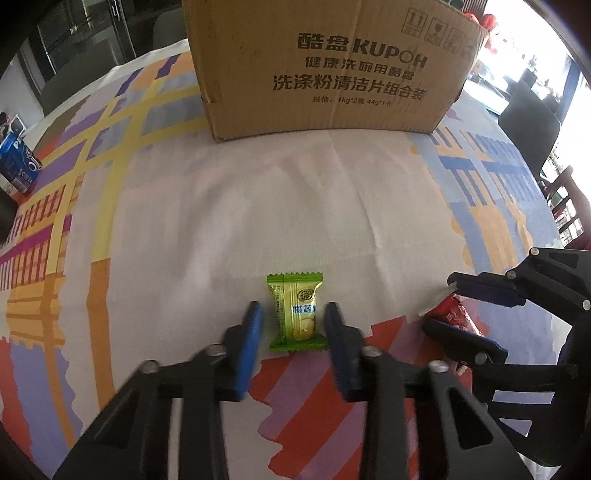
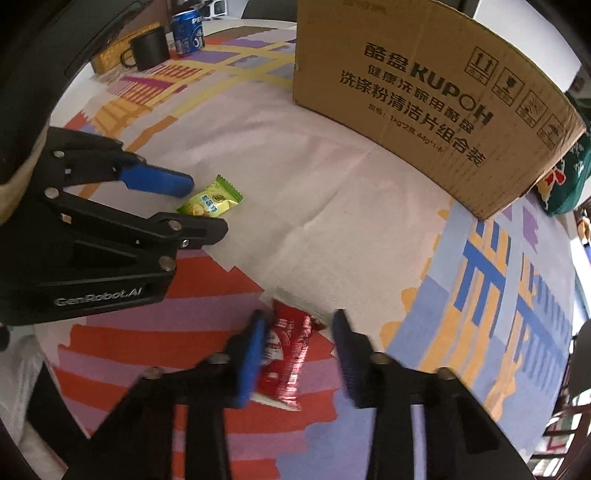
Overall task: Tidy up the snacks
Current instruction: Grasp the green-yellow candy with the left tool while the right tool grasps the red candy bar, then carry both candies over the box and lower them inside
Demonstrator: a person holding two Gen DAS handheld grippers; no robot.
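Both tongs down over snacks on my tablecloth [image 1: 221, 206], in front of the box [image 1: 325, 66].
I see my left gripper [image 1: 292, 307] with its jaws apart, straddling the green candy [image 1: 297, 314]; my right gripper [image 2: 299, 315] is also apart around the red packet [image 2: 286, 350], whose left edge meets one pad. Both snacks lie flat on the cloth.

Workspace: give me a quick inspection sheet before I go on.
Surface: patterned tablecloth, flat.
Job's things: green candy and red packet lie on the cloth; cardboard box behind them.
Clutter: blue can, dark mug, far edge.
Grippers: left gripper straddles the candy, right gripper the packet; gaps show, neither clamped.
Cables: nothing seen.
Surroundings: chair beside the table.
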